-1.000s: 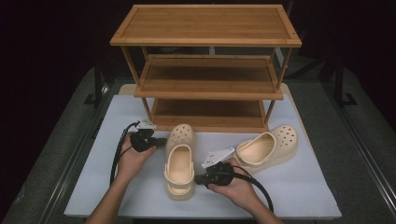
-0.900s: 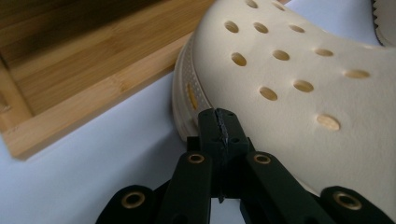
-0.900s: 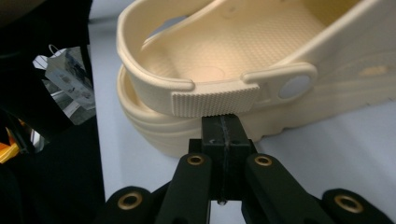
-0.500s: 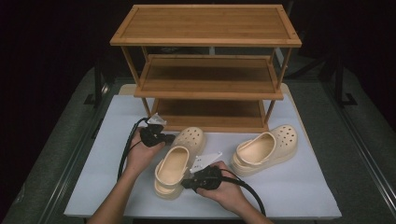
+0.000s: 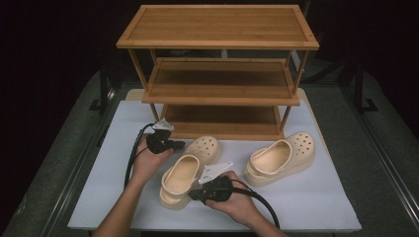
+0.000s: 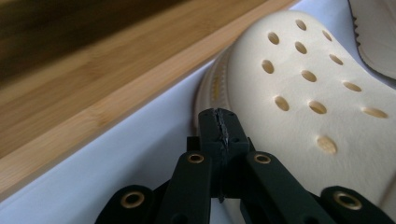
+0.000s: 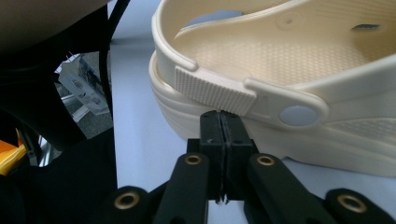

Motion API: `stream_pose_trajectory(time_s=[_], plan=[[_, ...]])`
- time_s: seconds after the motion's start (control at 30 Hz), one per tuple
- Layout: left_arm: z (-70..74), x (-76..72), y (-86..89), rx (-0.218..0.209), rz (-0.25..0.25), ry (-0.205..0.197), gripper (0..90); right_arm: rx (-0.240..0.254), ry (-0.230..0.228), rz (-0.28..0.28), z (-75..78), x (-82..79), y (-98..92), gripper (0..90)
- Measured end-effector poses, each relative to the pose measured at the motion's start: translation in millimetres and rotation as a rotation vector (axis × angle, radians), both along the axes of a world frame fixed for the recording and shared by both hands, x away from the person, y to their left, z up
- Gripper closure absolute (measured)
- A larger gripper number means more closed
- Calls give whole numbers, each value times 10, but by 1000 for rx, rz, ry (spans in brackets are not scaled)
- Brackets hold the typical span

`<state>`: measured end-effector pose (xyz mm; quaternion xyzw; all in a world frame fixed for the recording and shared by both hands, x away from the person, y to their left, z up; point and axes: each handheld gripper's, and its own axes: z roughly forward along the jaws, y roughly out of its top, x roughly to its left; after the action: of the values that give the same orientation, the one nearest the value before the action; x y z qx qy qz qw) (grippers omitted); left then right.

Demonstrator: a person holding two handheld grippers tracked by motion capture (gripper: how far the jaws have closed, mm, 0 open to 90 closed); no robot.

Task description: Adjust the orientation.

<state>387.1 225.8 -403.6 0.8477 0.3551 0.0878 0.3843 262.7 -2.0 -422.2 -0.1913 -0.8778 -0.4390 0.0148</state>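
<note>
A cream clog (image 5: 190,170) with round holes over its toe lies upright, sole down, at lower centre of the high view. It sits slantwise, its toe toward upper right and its open heel with strap toward lower left.

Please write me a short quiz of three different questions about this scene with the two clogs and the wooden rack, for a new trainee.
1. True or false: the left gripper has its jaws wide open around the near clog.
2. Which part of the near clog does the right gripper press against?
A. the toe
B. the heel end, under the strap
C. the inside of the sole
3. Fill in: the far clog lies on the white mat, to the ___ of the near clog in the high view.

Key: 1 false, the jaws are shut beside the toe. 2 B. 3 right.
</note>
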Motion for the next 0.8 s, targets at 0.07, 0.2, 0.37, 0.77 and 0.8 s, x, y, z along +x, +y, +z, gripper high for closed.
stream_pose_trajectory(time_s=[0.07,0.2,0.37,0.77,0.8], plan=[[49,-39,69,-11,-4,7,831,2,-7,-18,16,9,-61,824],[103,-111,112,8,-8,7,766,1,-13,-45,22,20,-129,755],[214,-252,201,26,-29,-4,668,-11,-10,-88,15,19,-261,640],[317,-547,383,-4,-88,3,501,-26,-19,-145,26,-64,-578,422],[310,-548,378,-8,-90,8,488,-24,-16,-159,26,-91,-666,406]])
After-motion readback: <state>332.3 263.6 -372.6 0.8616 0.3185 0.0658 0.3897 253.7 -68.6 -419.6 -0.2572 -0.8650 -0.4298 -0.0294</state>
